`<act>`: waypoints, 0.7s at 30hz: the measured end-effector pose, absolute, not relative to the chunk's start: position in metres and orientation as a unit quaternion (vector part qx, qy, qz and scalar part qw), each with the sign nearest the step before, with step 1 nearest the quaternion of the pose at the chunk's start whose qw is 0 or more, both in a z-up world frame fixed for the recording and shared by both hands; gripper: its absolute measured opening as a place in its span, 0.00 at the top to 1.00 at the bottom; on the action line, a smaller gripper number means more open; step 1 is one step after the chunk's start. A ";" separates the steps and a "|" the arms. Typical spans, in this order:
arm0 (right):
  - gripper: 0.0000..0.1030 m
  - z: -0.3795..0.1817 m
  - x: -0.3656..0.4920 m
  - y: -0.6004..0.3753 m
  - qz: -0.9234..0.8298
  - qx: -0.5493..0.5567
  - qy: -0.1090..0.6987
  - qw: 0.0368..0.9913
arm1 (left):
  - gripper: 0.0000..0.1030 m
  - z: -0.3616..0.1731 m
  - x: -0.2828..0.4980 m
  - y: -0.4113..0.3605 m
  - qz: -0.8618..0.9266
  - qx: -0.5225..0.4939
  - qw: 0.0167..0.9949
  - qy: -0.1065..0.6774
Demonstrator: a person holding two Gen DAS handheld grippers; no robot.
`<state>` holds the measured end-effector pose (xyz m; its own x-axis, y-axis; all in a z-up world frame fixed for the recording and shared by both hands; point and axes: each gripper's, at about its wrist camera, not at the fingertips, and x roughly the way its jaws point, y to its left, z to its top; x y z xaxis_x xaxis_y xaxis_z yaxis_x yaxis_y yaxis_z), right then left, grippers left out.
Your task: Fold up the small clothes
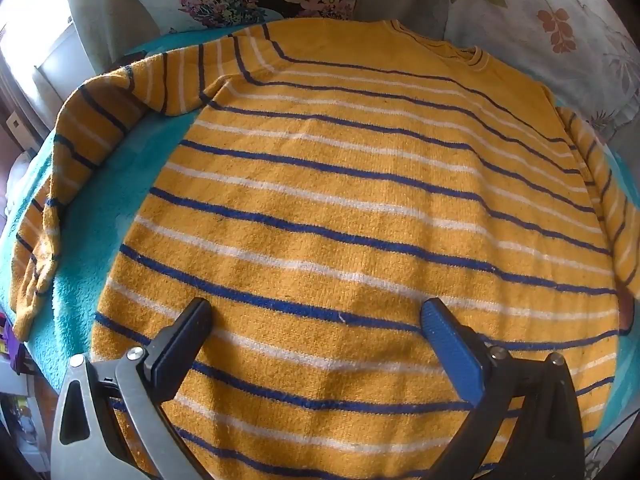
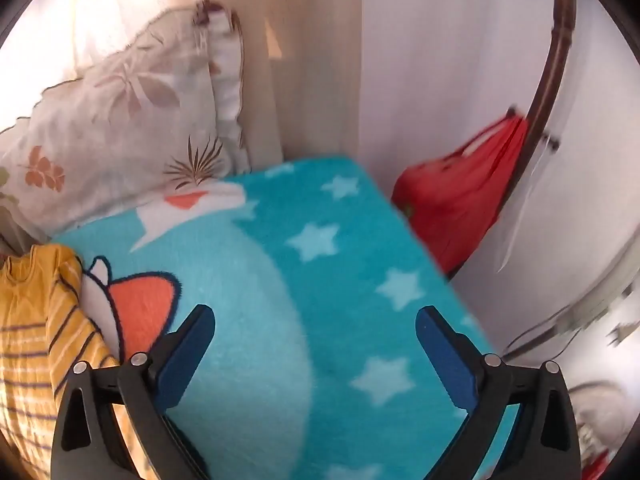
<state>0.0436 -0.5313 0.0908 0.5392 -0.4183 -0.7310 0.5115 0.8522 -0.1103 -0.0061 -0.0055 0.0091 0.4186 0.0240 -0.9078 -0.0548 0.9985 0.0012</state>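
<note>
A small yellow sweater point(image 1: 340, 208) with navy and white stripes lies flat and spread out on a teal fleece blanket point(image 1: 100, 208), neck at the far side, sleeves out to both sides. My left gripper point(image 1: 316, 316) is open and empty, hovering over the sweater's lower body near the hem. In the right wrist view my right gripper point(image 2: 316, 320) is open and empty over the bare blanket point(image 2: 320, 280) with white stars. The sweater's right sleeve point(image 2: 36, 320) shows at the left edge, left of the gripper.
Floral pillows point(image 1: 560, 32) lean at the far side of the blanket; one also shows in the right wrist view point(image 2: 112, 120). A red bag point(image 2: 460, 200) hangs beyond the blanket's right edge by a white wall. Curtains point(image 2: 300, 60) hang behind.
</note>
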 end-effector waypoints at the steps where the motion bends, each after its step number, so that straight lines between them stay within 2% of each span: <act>1: 0.01 0.100 0.034 -0.536 -0.273 0.045 0.398 0.875 | 0.00 0.007 -0.005 -0.004 0.021 -0.014 0.842 0.539; 4: 0.00 0.121 0.013 -0.553 -0.299 0.027 0.392 0.870 | 0.00 0.004 0.001 -0.002 0.018 -0.013 0.842 0.539; 12: 0.00 0.124 -0.053 -0.640 -0.333 0.151 0.424 0.829 | 0.00 0.003 0.007 -0.004 0.016 -0.011 0.842 0.538; 15: 0.01 0.149 -0.071 -0.621 -0.346 0.131 0.381 0.847 | 0.00 0.002 0.004 -0.006 0.017 -0.011 0.849 0.528; 21: 0.00 0.190 -0.055 -0.501 -0.300 0.006 0.305 0.904 | 0.00 0.002 0.000 -0.006 0.022 -0.012 0.848 0.529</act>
<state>-0.0549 -0.5013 0.1903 0.6342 -0.5384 -0.5550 0.5452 0.8203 -0.1727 0.0005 -0.0055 0.0016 0.4400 0.0242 -0.8977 -0.0490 0.9988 0.0029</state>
